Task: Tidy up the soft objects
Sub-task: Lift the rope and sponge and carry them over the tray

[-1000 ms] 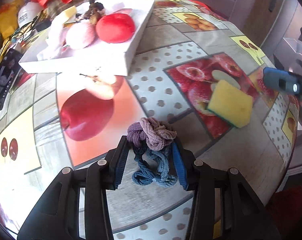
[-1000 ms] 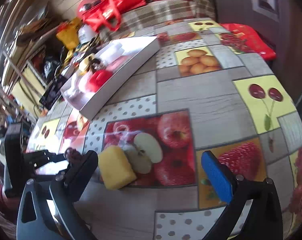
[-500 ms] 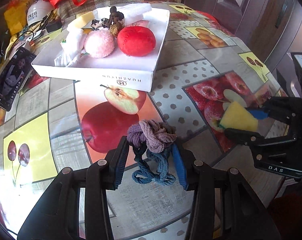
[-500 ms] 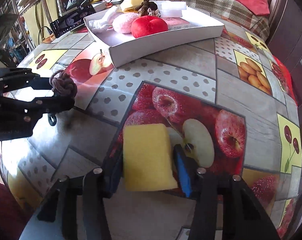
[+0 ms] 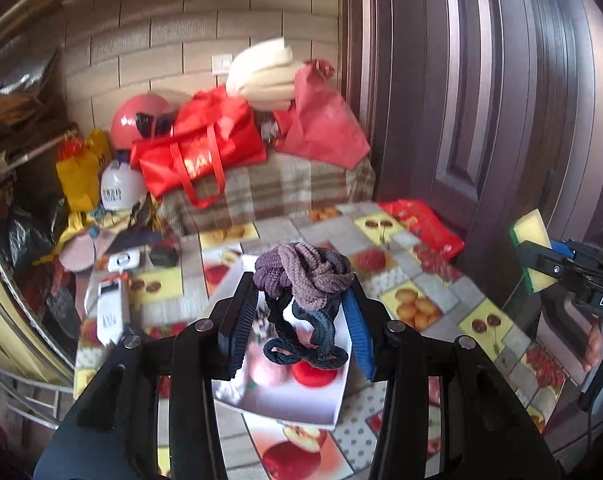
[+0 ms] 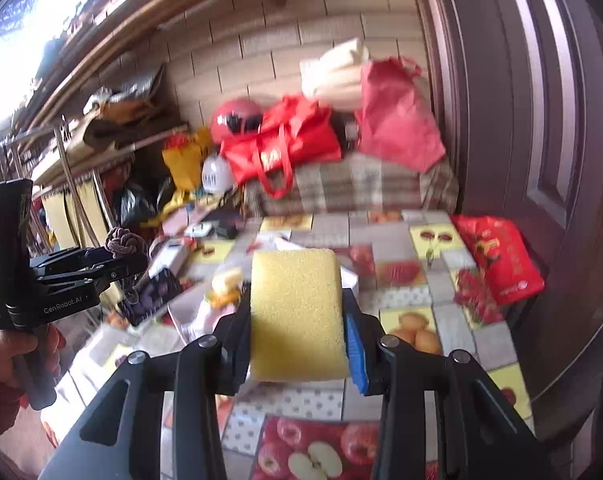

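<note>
My left gripper (image 5: 301,308) is shut on a bundle of hair scrunchies (image 5: 305,280), purple and mauve on top with dark blue loops hanging below, held high above the table. Under it lies the white box (image 5: 301,408) with a red soft ball (image 5: 315,374) and a pink one (image 5: 267,372) inside. My right gripper (image 6: 297,320) is shut on a yellow sponge (image 6: 297,312), also lifted off the table. In the left wrist view that sponge (image 5: 531,236) shows at the far right, green-backed. The left gripper (image 6: 113,264) appears at the left of the right wrist view.
The fruit-print tablecloth (image 5: 421,300) covers the table. Behind it a plaid-covered seat holds a red bag (image 5: 197,152), a pink helmet (image 5: 145,120) and a red sack (image 5: 325,124). A dark door (image 5: 501,100) stands right. A red packet (image 6: 497,256) lies at the table's far right.
Both grippers rose well above the table with their loads and tilted up toward the room. The right gripper closed on the sponge, which left the tablecloth.
</note>
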